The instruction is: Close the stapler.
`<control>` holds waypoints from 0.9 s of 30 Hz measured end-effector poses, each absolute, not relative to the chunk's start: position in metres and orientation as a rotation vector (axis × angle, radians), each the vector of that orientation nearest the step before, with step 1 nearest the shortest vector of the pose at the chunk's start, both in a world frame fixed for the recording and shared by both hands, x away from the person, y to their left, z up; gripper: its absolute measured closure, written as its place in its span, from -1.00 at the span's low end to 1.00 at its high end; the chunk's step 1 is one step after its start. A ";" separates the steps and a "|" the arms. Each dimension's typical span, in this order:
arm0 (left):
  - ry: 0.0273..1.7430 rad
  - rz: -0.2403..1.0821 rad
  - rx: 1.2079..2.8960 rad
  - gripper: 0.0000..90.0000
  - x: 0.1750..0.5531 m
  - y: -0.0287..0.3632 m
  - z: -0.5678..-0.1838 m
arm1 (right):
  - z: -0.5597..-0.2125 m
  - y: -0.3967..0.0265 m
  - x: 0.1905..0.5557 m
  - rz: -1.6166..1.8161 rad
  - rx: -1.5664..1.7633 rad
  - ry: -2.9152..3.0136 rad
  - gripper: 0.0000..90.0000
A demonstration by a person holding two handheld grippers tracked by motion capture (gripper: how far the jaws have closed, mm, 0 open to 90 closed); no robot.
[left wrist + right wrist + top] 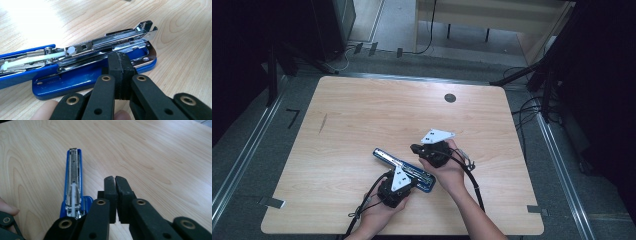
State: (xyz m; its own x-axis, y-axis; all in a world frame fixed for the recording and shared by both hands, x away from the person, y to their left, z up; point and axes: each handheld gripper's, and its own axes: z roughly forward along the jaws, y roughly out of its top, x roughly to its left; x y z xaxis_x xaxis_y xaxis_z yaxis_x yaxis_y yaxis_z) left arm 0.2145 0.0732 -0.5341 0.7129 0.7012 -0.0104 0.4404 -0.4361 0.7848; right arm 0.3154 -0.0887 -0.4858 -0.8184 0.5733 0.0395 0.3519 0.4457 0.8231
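From the high view, a blue stapler (404,170) lies opened out on the wooden tabletop (362,115), with the left hand-held gripper (411,184) at its near end and the right hand-held gripper (413,148) just beyond it. In the left gripper view, the jaws are pressed together, empty, over the stapler's blue base (75,82). In the right gripper view, the jaws sit nearly closed, holding nothing, beside the opened stapler arm (73,182).

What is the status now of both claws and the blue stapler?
Left claw shut, tips at the base of the stapler. Right claw shut, empty, beside it. Stapler swung open, flat on the table. Nothing in the way.
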 end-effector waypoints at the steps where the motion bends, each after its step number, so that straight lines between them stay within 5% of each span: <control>1: 0.866 0.406 2.099 1.00 0.214 0.073 -0.534 | -0.486 -0.092 0.316 1.313 0.810 2.447 0.96; 27: 0.868 0.407 2.098 1.00 0.215 0.073 -0.534 | -0.486 -0.152 0.320 1.275 0.967 2.291 0.87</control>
State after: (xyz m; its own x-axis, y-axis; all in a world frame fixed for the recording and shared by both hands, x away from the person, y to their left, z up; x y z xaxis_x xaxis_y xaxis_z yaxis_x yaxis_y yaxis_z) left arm 0.2149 0.0729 -0.5341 0.7115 0.7026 -0.0106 0.4412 -0.4349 0.7850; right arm 0.3203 -0.1524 -0.4863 -0.7078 0.7059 0.0274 0.3952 0.3635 0.8436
